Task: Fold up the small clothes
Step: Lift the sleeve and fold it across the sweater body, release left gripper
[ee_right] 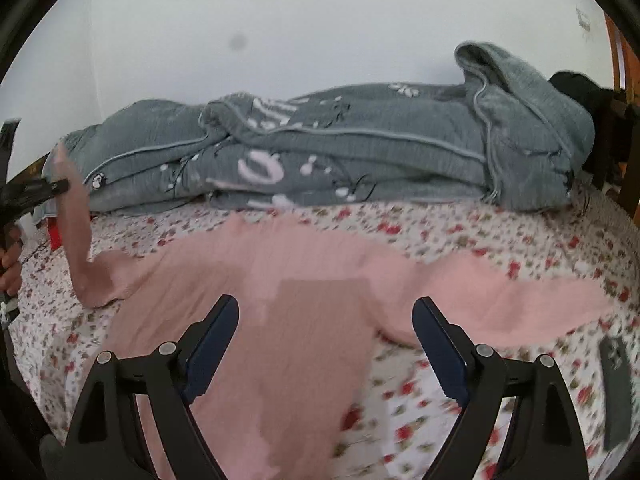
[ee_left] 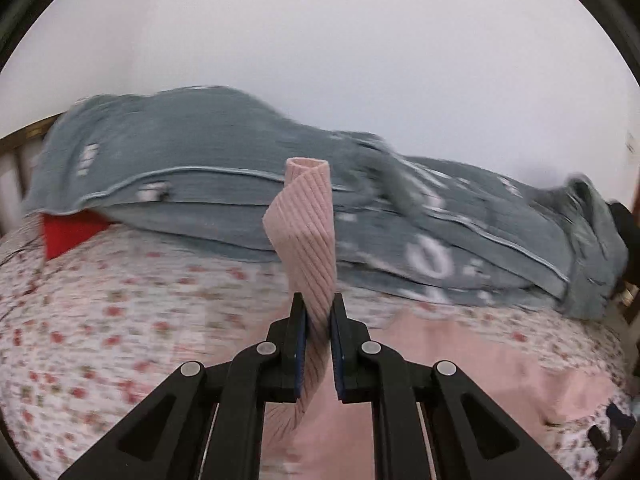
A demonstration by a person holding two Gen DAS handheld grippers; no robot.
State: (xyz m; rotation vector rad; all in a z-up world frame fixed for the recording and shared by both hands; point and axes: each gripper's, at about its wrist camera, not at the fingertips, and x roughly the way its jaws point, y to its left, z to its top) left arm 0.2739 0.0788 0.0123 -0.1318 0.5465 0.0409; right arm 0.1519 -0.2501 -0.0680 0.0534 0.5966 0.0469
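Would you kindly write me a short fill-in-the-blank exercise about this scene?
1. The left gripper is shut on the pink top's ____.
2. The right gripper is ____ and holds nothing.
3. The pink top lies on a ____-patterned bedsheet.
4. Behind it sits a bunched ____ blanket.

Missing words: sleeve; open; flower; grey

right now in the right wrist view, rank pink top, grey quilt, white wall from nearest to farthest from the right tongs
1. pink top, flat on the bed just under the open right tongs
2. grey quilt, bunched behind it
3. white wall, rearmost
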